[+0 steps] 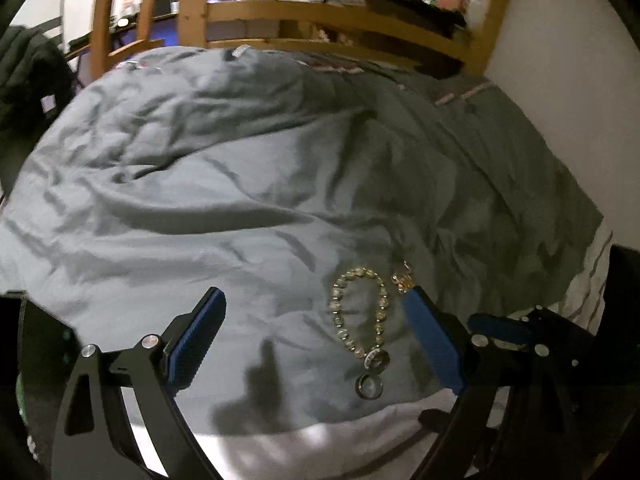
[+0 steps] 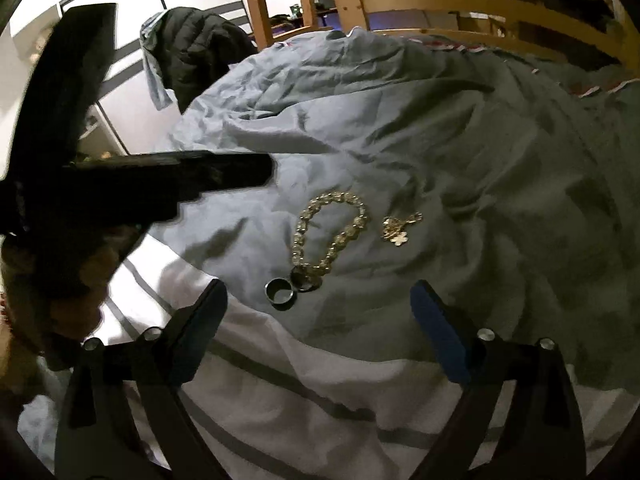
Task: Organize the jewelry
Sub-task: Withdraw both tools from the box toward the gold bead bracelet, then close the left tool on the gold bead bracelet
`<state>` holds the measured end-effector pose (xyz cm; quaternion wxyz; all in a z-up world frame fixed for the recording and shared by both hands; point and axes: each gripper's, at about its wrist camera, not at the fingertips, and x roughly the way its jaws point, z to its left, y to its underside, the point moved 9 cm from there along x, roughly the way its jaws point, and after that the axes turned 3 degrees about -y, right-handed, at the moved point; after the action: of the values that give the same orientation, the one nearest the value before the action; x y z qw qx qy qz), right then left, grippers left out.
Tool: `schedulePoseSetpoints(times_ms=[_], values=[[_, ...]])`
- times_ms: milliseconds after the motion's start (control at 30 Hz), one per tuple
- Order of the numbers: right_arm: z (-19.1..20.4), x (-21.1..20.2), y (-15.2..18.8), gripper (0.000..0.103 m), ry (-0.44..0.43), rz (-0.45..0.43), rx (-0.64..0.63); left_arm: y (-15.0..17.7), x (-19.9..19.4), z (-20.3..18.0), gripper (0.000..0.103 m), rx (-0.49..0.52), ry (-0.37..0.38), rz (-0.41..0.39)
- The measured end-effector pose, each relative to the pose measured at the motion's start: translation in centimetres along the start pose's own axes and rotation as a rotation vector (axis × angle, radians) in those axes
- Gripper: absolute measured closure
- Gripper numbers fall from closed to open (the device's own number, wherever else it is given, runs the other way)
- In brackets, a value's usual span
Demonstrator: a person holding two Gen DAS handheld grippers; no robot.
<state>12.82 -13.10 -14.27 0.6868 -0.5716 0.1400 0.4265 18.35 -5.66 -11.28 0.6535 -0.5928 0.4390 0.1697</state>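
The left gripper (image 1: 314, 312) is hanging over a wrinkled grey duvet (image 1: 200, 200) on a bed, its blue-padded fingers (image 1: 200, 340) spread wide with nothing pinched between them. Lying on the duvet toward the right finger is a looped bracelet of pale gold beads (image 1: 360, 312); at its lower end a dark metal ring (image 1: 378, 360) is touching it, and a second grey metal band (image 1: 369, 387) is lying just below that. The tip of the right finger is covering part of a small gold trinket (image 1: 404, 280), so its shape is hard to read here.

In the right wrist view the right gripper (image 2: 318, 304) is also standing open and empty above the bed, fingers (image 2: 440, 340) dim and slightly blurred. The left gripper's black body is filling the left edge – a dark smear with no detail. Right of it the bead bracelet (image 2: 332, 232) is lying in full, the two rings (image 2: 282, 290) at its near end, and the gold trinket (image 2: 400, 228) is showing itself as a small flower-shaped charm piece, just beside the bracelet but apart from it. A wooden bed frame (image 2: 480, 4) is curving behind – cut off at the top.
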Motion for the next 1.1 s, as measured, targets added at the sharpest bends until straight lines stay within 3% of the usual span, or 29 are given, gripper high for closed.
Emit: schedulePoseSetpoints(times_ms=[67,133,300,500,633,733,967,1033,1100], values=[[-0.1,0.6,0.0,0.026,-0.024,-0.007,0.012,0.3,1.1,-0.7,0.02,0.025,0.017,0.01],[-0.3,1.5,0.0,0.038,-0.029,-0.006,0.012,0.5,1.9,-1.1,0.024,0.043,0.028,0.018],[0.1,3.6,0.5,0.038,-0.007,0.018,-0.049,2.2,4.9,-1.3,0.07,0.059,0.05,0.093],[-0.3,4.7,1.2,0.049,0.023,0.046,-0.065,2.7,5.8,-0.5,0.089,0.025,0.065,0.124],[-0.6,4.2,0.8,0.075,0.042,0.022,-0.075,2.5,5.3,-0.2,0.095,0.011,0.055,0.121],[-0.7,3.8,0.5,0.082,0.062,0.006,-0.086,2.1,4.6,0.7,0.095,0.004,0.019,0.102],[0.3,2.6,-0.3,0.081,0.023,-0.047,-0.095,0.7,2.3,3.6,0.095,-0.085,0.001,0.044],[0.7,2.6,-0.2,0.075,0.015,-0.045,-0.104,0.2,1.8,3.9,0.095,-0.095,0.002,0.023],[0.9,3.1,0.1,0.055,0.01,-0.029,-0.112,0.0,1.7,3.9,0.095,-0.1,0.002,0.019]])
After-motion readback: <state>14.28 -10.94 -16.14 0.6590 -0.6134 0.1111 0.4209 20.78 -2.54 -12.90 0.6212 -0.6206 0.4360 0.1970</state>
